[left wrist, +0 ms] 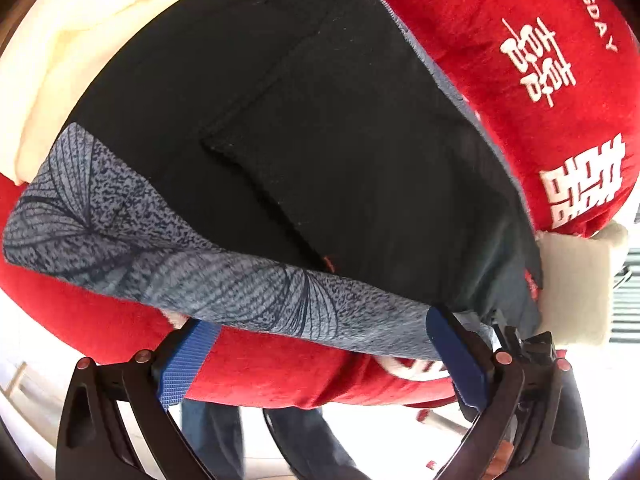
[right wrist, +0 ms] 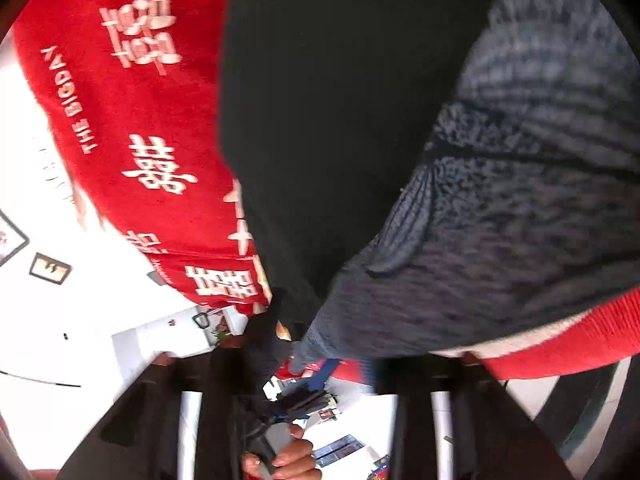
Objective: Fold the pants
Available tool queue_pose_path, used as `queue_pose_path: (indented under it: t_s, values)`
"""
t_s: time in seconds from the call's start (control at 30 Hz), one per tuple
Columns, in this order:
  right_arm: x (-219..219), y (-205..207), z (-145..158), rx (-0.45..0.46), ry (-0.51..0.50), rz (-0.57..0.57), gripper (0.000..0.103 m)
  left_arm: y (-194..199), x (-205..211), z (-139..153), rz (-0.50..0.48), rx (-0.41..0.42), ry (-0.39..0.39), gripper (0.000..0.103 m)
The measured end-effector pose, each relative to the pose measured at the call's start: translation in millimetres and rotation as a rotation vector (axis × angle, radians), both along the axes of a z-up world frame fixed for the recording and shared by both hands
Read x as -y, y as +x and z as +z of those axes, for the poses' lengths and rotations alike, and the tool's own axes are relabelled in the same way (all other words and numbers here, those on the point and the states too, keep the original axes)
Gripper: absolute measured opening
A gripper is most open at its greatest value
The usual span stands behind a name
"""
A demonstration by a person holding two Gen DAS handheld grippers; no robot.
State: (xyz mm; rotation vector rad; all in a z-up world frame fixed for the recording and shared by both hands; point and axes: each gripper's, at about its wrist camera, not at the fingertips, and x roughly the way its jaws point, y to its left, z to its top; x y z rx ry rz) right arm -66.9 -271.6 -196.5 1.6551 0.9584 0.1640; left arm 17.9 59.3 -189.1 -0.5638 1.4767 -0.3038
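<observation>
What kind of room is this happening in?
Probably a home bedroom or living room. Black pants lie on a red plush blanket printed with wedding characters, over cream bedding, and small framed pictures hang on a white wall.

Black pants (left wrist: 280,128) with stitched back pocket and grey leaf-patterned lining, spread flat over red blanket (left wrist: 540,20).

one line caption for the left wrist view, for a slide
Left gripper open over the patterned grey band of black pants laid on a red blanket.
</observation>
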Motion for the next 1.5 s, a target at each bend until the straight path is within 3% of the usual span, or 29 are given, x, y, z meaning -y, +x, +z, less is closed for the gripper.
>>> queue_pose_path:
  t_s: [0.17,0.2,0.23,0.3,0.37,0.5,0.6,0.63,0.67,0.7,0.77,0.83,1.0,1.17,1.3,1.5]
  values:
    - [5.9,12.9,33.3,0.086,0.008,0.020,0.023,14.0,-2.7,6.7,0.101,0.004,-0.059,0.103]
    - [7.2,14.9,37.4,0.098,0.011,0.020,0.023,17.5,-3.5,8.6,0.126,0.006,-0.061,0.099]
    - [7.4,15.0,39.2,0.103,0.013,0.020,0.023,21.6,-5.8,10.9,0.157,0.009,-0.068,0.092]
    - [9.1,17.4,41.6,0.105,0.003,0.034,0.023,29.0,-9.3,9.4,0.188,-0.010,-0.082,0.049]
    - [10.8,13.2,39.1,0.096,-0.009,0.046,0.026,31.4,-15.9,6.5,0.200,-0.021,-0.105,0.031]
    - [19.0,4.3,27.5,0.019,-0.059,0.053,0.047,33.1,-17.0,15.6,0.131,0.028,-0.044,0.027]
    - [32.7,-11.8,17.4,-0.018,-0.061,-0.023,0.049,35.9,-16.0,17.5,0.091,0.043,-0.028,0.026]
    - [36.4,-17.0,13.5,-0.028,-0.039,-0.058,0.044,36.4,-16.1,16.8,0.085,0.042,-0.027,0.027]
    - [39.8,-23.1,7.7,-0.052,0.000,-0.098,0.034,37.0,-16.1,16.8,0.076,0.039,-0.025,0.026]
    - [40.9,-27.9,6.0,-0.076,0.012,-0.109,0.006,38.1,-15.6,17.9,0.068,0.039,-0.025,0.026]
    - [42.6,-28.4,15.8,-0.131,-0.061,-0.072,0.007,39.0,-15.6,25.4,0.052,0.049,-0.019,0.024]
    - [41.5,-17.8,44.1,-0.110,-0.176,0.008,0.006,39.3,-17.1,36.7,0.046,0.067,-0.027,0.024]
    - [50.1,32.3,115.7,-0.032,-0.402,0.207,0.007,55.4,-7.1,75.8,0.020,0.106,-0.019,0.024]
    - [75.3,106.5,146.1,0.015,-0.453,0.342,0.006,105.1,7.7,107.4,0.043,0.139,-0.023,0.024]
    - [100.3,178.3,136.9,0.004,-0.422,0.400,0.007,161.7,28.9,104.4,0.032,0.148,0.003,0.025]
    - [136.8,259.7,57.8,-0.139,-0.351,0.472,0.007,249.8,59.4,44.9,0.000,0.085,0.087,0.025]
